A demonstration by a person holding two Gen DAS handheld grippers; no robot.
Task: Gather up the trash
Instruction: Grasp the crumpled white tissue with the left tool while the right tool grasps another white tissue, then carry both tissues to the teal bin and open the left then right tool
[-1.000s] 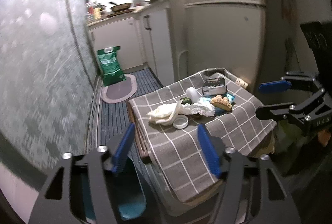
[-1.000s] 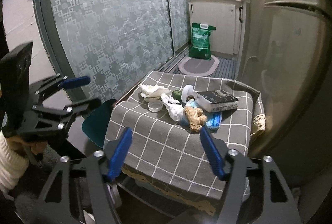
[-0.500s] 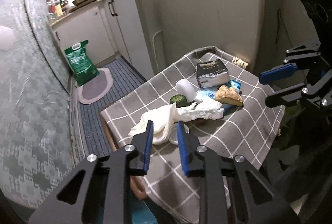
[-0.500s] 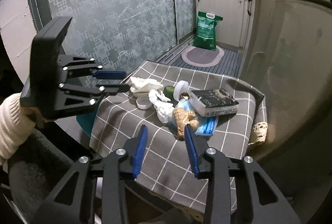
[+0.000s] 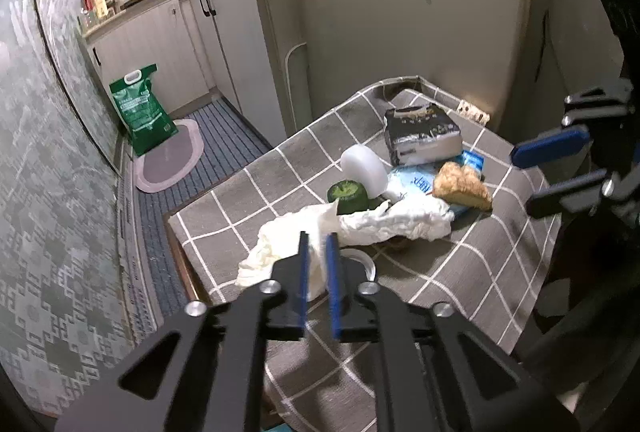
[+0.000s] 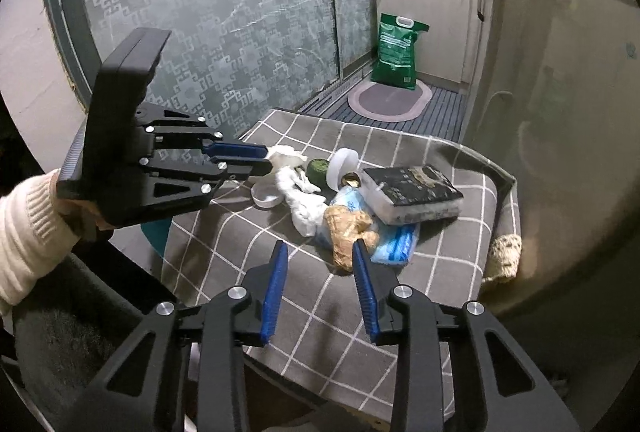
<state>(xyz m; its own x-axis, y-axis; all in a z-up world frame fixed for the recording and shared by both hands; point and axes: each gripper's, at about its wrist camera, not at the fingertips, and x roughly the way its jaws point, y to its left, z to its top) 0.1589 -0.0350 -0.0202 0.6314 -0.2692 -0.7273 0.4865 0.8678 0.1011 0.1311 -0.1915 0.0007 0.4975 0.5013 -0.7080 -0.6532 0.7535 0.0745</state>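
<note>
Trash lies on a grey checked tablecloth: crumpled white tissue, a twisted white paper, a white lid, a green round piece, a white cup, a brown bread piece, a blue packet and a black-white pack. My left gripper is nearly shut, its tips at the white tissue; whether it grips it is unclear. My right gripper is open, just short of the bread piece.
A fridge stands behind the table. A frosted glass sliding door lies to the left. A green bag and an oval mat are on the floor. A teal bin shows below the table's left edge.
Both grippers moved in toward the table. My left gripper closed from wide open to nearly shut over the tissue. My right gripper narrowed and neared the bread piece.
</note>
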